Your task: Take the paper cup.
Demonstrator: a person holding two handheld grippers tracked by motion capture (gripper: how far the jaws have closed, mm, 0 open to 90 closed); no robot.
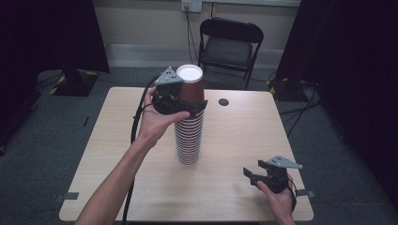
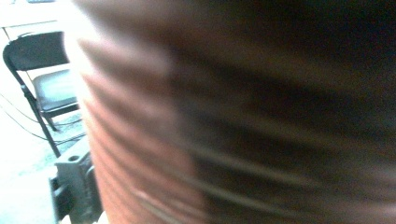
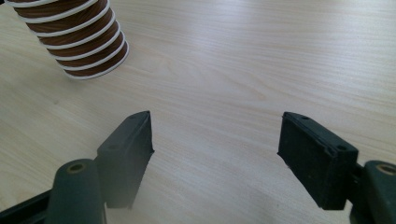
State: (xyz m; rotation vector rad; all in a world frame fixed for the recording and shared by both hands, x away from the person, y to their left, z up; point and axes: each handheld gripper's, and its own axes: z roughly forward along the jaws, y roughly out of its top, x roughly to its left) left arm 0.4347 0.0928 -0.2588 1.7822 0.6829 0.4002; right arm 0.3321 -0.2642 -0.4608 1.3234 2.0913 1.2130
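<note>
The paper cups (image 1: 189,126), light and easily crushed, stand stacked mid-table, my left gripper (image 1: 195,107) closed around the top cup's (image 1: 191,86) wall, my right gripper (image 3: 215,140) wide open, empty.

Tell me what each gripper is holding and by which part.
The left gripper clamps the top cup of the cup stack around its lower side wall. The right gripper holds nothing, jaws open above the table.

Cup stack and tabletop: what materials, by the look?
Cup stack: likely paper, matte brown walls with rolled white rims showing as stripes; the top cup has a white inside. Table: pale wood-grain surface, probably laminate, smooth with a soft sheen.
</note>
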